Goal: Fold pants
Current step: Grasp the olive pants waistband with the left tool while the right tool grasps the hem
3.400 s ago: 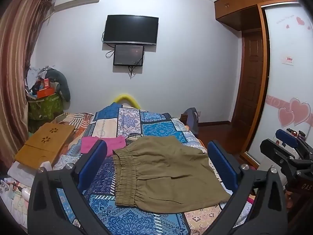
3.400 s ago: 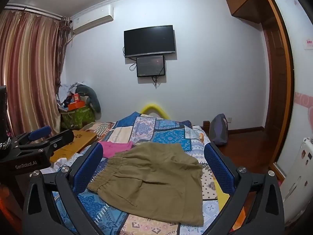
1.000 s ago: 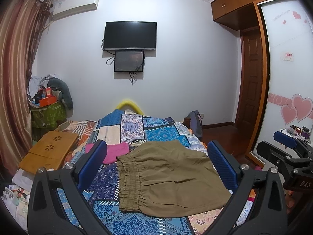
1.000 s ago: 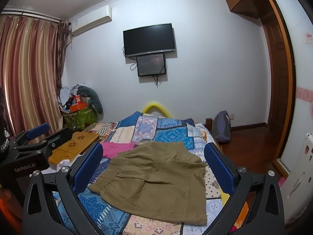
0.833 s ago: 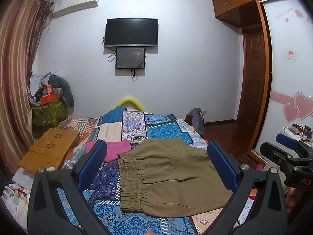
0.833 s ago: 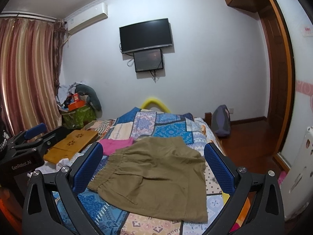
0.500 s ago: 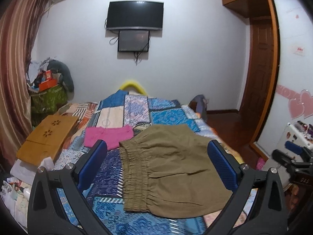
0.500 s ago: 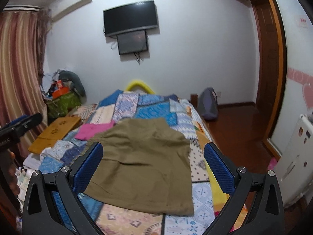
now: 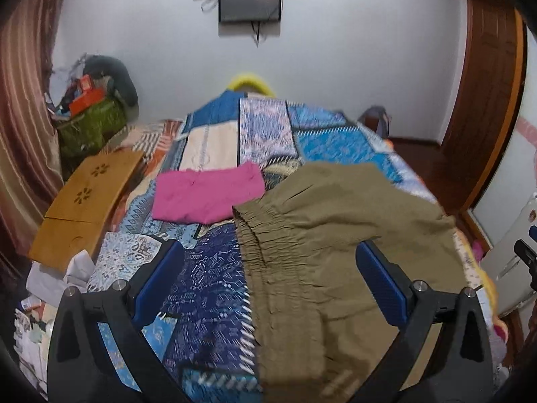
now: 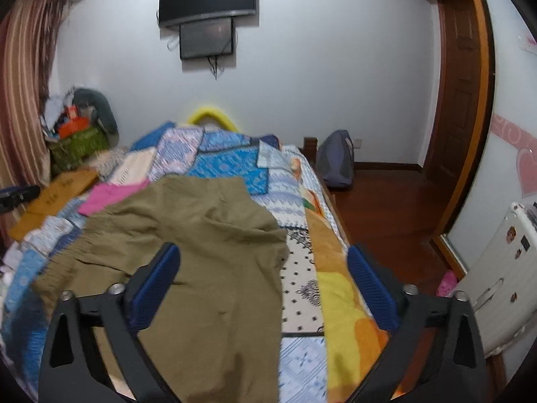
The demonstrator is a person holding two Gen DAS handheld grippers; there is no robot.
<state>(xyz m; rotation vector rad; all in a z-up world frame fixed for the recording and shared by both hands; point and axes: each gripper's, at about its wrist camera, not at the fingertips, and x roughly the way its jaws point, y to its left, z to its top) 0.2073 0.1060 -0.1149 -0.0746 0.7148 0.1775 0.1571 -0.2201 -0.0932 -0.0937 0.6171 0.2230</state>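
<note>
Olive pants [image 9: 335, 252] lie limp and light beside the pink cloth [image 9: 206, 198], likely best pinched at the elastic waistband; left gripper [image 9: 268, 282] and right gripper [image 10: 263, 282] both wide, empty.

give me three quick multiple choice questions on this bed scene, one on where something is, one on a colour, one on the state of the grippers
1. Where does the folded pink cloth lie relative to the olive-green elastic-waist pants, seen from the left wrist?
A. on top of them
B. beyond their waistband, to the left
C. on the floor

2. What colour are the pads on the gripper fingers?
A. blue
B. red
C. white

3. What state are the left gripper and right gripper in?
A. both shut on the pants
B. one open, one shut
C. both open, holding nothing

Answers:
1 B, the cloth lies flat on the patchwork quilt past the waistband.
2 A, the pads are blue.
3 C, each pair of fingers stands wide apart with the fabric ungripped.
</note>
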